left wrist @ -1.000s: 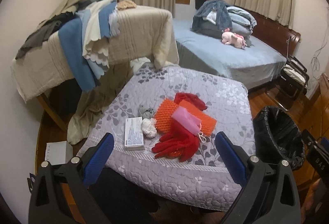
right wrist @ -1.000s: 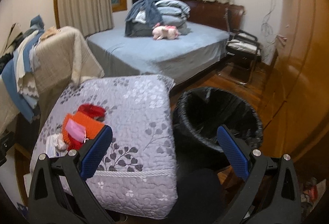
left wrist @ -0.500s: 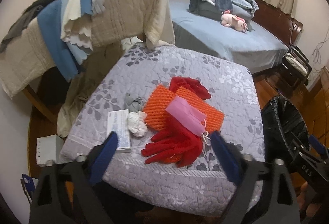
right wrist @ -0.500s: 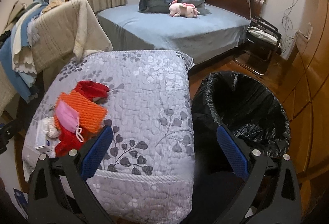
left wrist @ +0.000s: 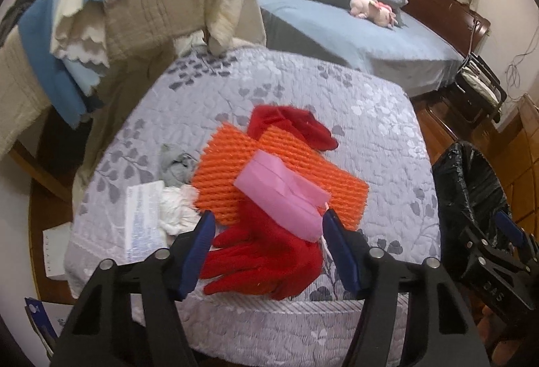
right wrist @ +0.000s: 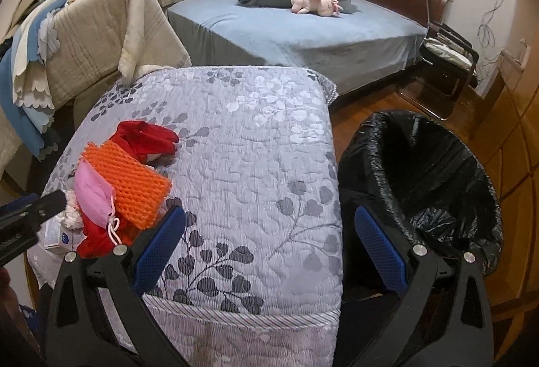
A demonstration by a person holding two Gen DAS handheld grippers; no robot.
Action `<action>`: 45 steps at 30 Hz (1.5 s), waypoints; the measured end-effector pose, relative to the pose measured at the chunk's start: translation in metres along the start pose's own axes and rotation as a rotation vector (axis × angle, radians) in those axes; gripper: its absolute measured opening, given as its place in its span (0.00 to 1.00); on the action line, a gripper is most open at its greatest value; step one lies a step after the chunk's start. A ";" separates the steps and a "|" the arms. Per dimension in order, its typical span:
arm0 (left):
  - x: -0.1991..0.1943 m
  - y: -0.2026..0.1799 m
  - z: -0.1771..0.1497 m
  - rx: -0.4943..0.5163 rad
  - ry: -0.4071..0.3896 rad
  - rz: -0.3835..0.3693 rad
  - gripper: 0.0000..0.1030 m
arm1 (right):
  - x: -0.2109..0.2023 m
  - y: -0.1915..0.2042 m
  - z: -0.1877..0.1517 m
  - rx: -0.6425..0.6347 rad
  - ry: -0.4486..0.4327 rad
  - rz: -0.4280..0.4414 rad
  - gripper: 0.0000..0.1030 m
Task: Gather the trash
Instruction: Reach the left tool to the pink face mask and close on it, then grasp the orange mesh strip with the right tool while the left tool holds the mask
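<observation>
Pink mask (left wrist: 286, 198): top of the pile on the quilted table (left wrist: 370, 138), straight ahead at 12 o'clock of the left gripper (left wrist: 269, 245); ear loop dangles at its near end.
Pile beneath: orange foam net (left wrist: 256, 161) and red gloves (left wrist: 269, 262) — layers overlap, so a deep pinch could likely lift a glove with the mask.
Smaller trash: white wad (left wrist: 175, 208), grey wad (left wrist: 175, 161), flat box (left wrist: 143, 215) at 10 o'clock of the pile; a sweep may push them off the near edge.
Left gripper: jaws wide, empty, straddling the near gloves, apparently not touching.
Right gripper (right wrist: 269, 252): jaws wide, empty, over the bare quilt.
Bin (right wrist: 438, 171): black-lined, on the floor at 3 o'clock of the table — a loosely held mask could drop short of it.
</observation>
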State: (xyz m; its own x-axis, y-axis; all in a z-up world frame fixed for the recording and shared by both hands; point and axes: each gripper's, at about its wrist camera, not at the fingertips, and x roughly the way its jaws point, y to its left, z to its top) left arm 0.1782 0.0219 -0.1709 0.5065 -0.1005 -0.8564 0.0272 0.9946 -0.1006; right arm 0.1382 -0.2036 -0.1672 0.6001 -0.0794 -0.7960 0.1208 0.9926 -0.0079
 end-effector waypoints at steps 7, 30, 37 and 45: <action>0.033 0.003 0.007 -0.001 0.038 0.013 0.51 | 0.016 0.009 0.006 -0.013 0.013 0.019 0.95; -0.008 0.055 0.017 -0.055 -0.064 0.045 0.03 | 0.025 0.087 0.012 -0.104 0.010 0.213 0.83; -0.008 0.075 0.021 -0.063 -0.090 0.047 0.03 | 0.044 0.123 0.009 -0.157 0.029 0.247 0.83; -0.002 0.084 0.017 -0.084 -0.069 0.030 0.03 | 0.083 0.151 0.001 -0.216 0.148 0.240 0.57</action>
State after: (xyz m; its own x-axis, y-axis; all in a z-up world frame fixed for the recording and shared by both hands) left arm 0.1939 0.1060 -0.1687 0.5640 -0.0657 -0.8231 -0.0597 0.9910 -0.1200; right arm 0.2067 -0.0608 -0.2340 0.4679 0.1571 -0.8697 -0.1891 0.9791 0.0751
